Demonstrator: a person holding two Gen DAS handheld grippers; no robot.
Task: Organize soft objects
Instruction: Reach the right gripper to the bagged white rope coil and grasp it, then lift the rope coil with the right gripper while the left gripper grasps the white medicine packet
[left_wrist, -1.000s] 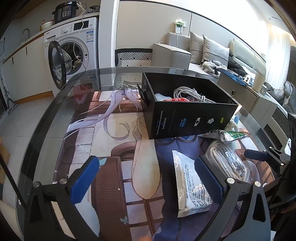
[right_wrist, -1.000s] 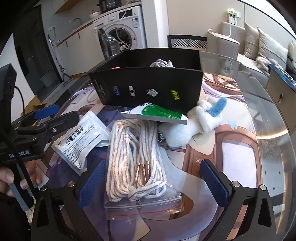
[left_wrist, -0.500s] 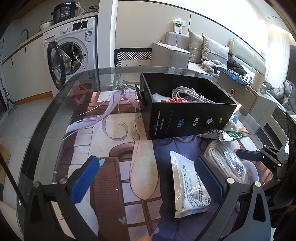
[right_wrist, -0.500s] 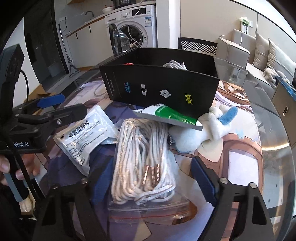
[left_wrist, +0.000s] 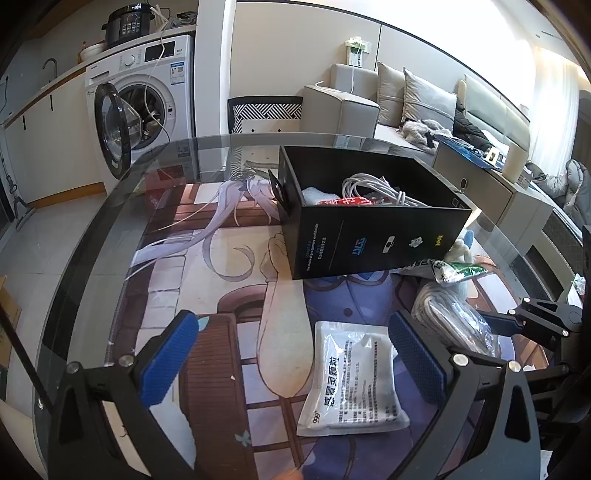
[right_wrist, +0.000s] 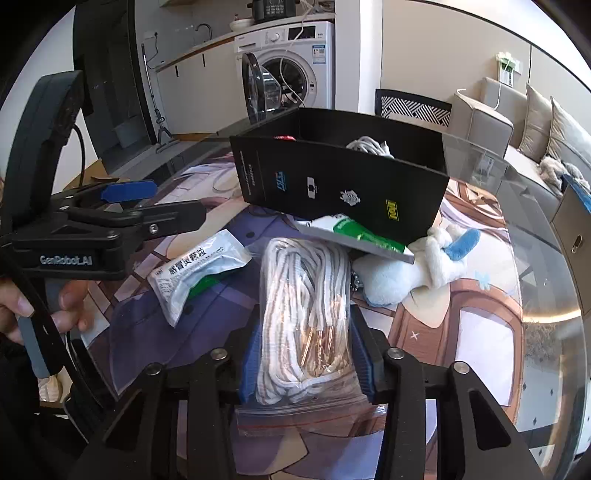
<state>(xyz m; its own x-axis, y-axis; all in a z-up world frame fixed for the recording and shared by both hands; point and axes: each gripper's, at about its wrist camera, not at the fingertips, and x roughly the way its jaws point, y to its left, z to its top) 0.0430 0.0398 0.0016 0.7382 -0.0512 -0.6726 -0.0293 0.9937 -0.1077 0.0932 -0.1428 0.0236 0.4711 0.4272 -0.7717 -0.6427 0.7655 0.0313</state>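
Blue-padded and spread wide, the left gripper hovers empty over the flat white foil sachet with printed text on the glass-topped table. To its right, the right gripper has its jaws pinched on the clear zip bag of coiled white cord. My advice: lift it straight, keep the squeeze firm against slippery plastic, and clear the rim of the black cardboard box before release.
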